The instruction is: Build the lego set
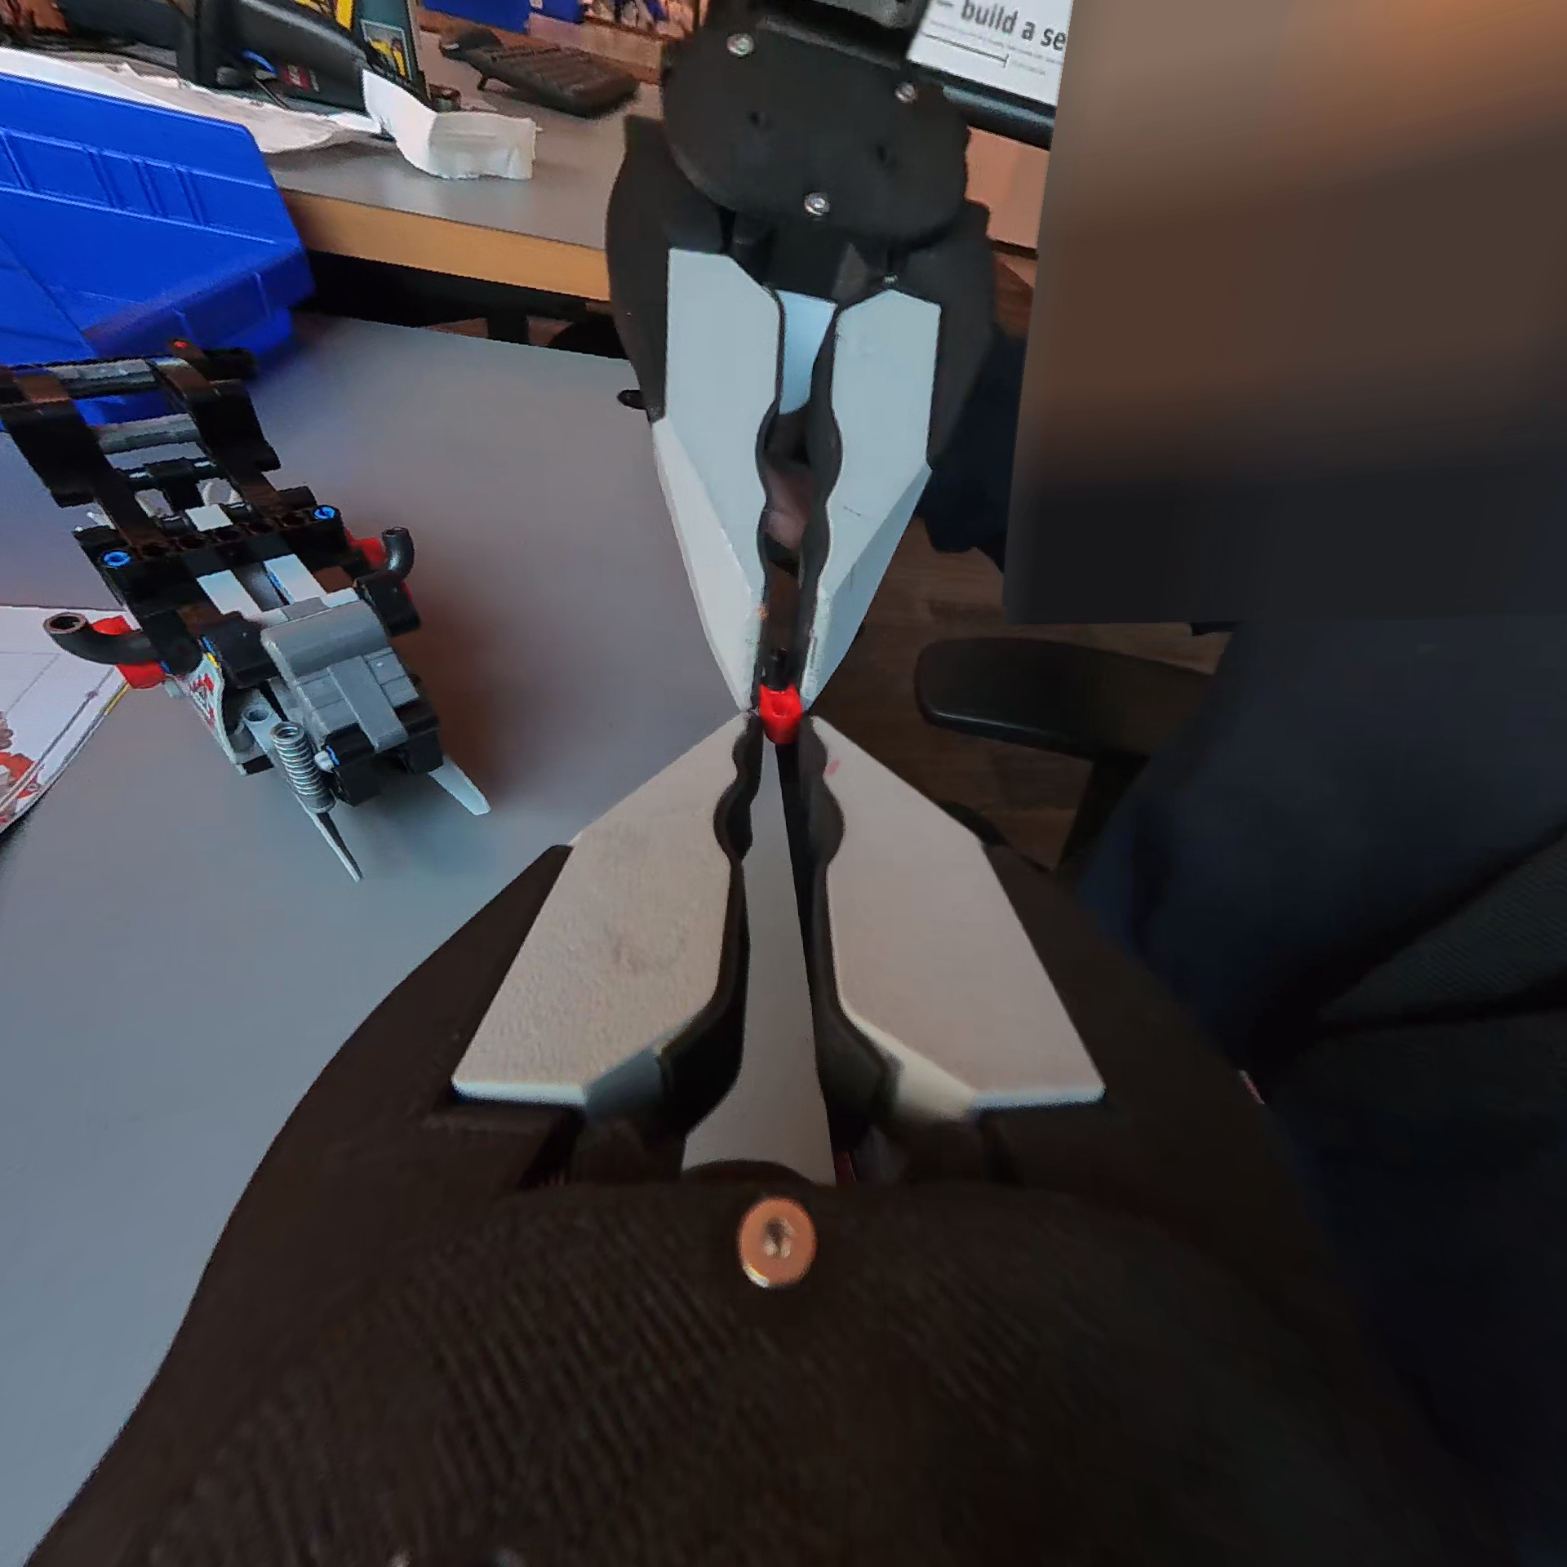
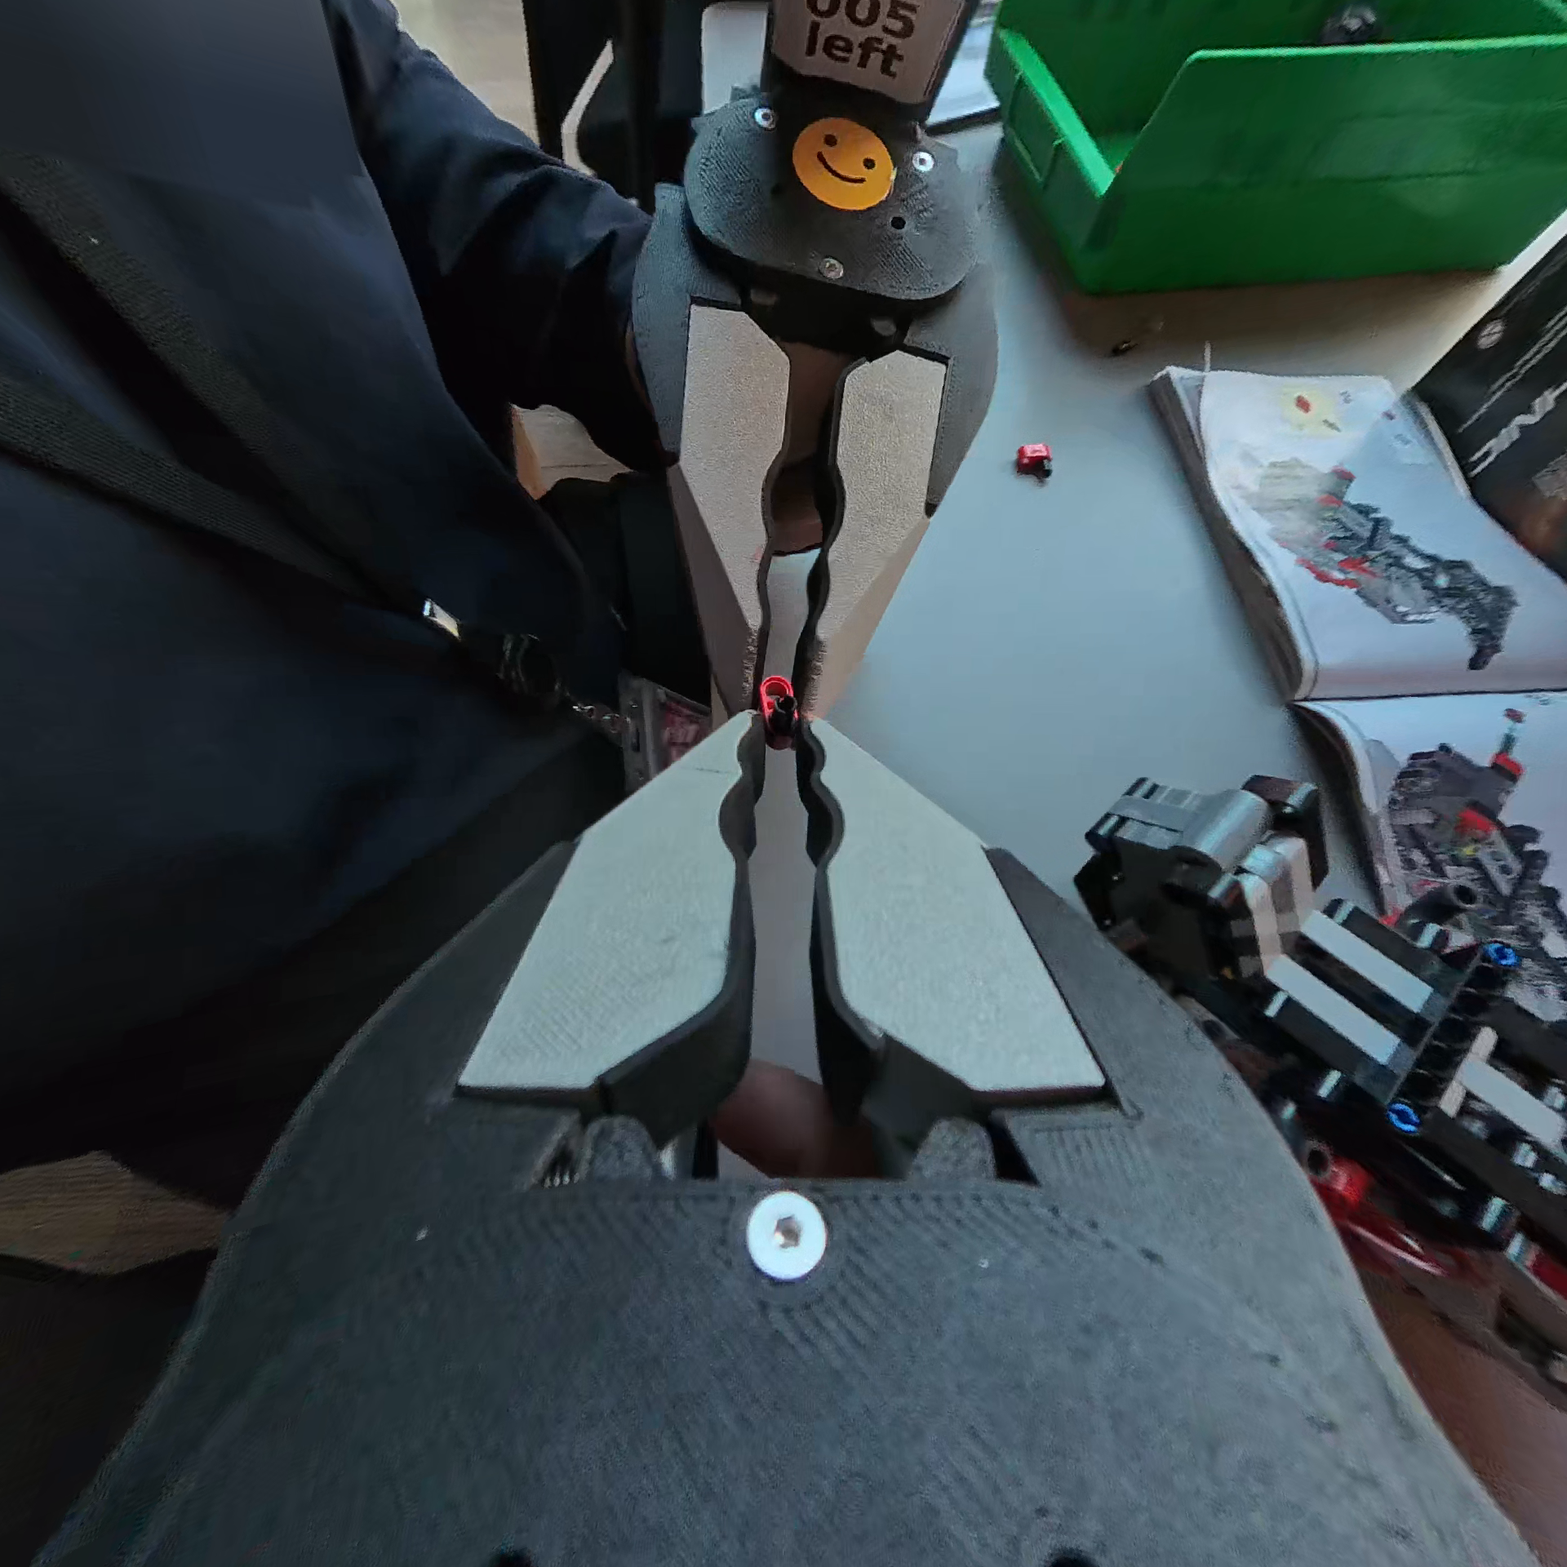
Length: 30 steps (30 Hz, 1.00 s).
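My left gripper [image 1: 776,731] and my right gripper [image 2: 776,736] meet tip to tip above the table's edge. Both are shut on one small red connector [image 1: 778,711] that has a black pin [image 2: 786,704] sticking out of its side. The right gripper [image 1: 780,666] comes down from the top of the left wrist view. The left gripper [image 2: 776,678] does the same in the right wrist view. The partly built black, grey and red lego model [image 1: 254,610] lies on the grey table [image 1: 509,475] to the left. It also shows in the right wrist view [image 2: 1357,975].
A loose red piece [image 2: 1033,460] lies on the table. An open instruction booklet [image 2: 1357,543] and a black box [image 2: 1509,407] lie beyond the model. A green bin [image 2: 1272,153] and a blue bin [image 1: 127,237] stand at the back. A chair armrest [image 1: 1017,687] is beside the table. Both grippers' tips are close together, under 4 cm apart. Both grippers' tips are roughly 25 centimetres from the loose red piece [image 2: 1033,460].
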{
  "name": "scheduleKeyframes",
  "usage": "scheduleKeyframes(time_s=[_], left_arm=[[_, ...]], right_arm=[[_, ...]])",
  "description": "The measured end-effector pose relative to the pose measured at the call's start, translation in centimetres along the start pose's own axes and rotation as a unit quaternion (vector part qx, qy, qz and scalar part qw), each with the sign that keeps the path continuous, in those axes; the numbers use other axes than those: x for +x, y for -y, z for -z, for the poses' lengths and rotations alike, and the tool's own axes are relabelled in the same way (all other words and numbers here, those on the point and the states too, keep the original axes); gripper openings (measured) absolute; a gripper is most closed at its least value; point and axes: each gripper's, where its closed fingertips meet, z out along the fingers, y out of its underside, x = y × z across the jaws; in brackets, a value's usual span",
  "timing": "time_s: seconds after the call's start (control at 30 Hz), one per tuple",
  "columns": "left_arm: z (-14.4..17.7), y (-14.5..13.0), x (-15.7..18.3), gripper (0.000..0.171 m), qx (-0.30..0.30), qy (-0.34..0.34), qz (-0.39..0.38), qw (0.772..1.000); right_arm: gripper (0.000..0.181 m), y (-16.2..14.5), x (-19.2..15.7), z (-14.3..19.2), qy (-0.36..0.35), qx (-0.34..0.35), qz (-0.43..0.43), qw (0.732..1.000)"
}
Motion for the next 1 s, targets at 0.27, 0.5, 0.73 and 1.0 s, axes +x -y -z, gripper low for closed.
scheduleKeyframes(time_s=[0.27,0.5,0.73,1.0], left_arm=[[-0.1,0.1,0.3,0.005,0.0,-0.003,0.002,1.0],[-0.4,-0.5,0.7,0.008,-0.013,-0.017,0.015,1.0],[-0.4,-0.5,-0.2,0.004,0.002,0.001,0.037,0.999],[1.6,3.8,-1.8,0.004,0.228,-0.002,0.124,0.966]], right_arm=[[0.003,-0.2,-0.4,0.2,0.032,-0.023,-0.046,0.998],[0.003,-0.9,-0.6,0.0,0.038,-0.061,-0.051,0.996],[0.003,-1.1,0.3,0.1,0.017,-0.076,-0.062,0.995],[0.01,0.9,3.0,2.3,-0.049,0.125,-0.172,0.976]])
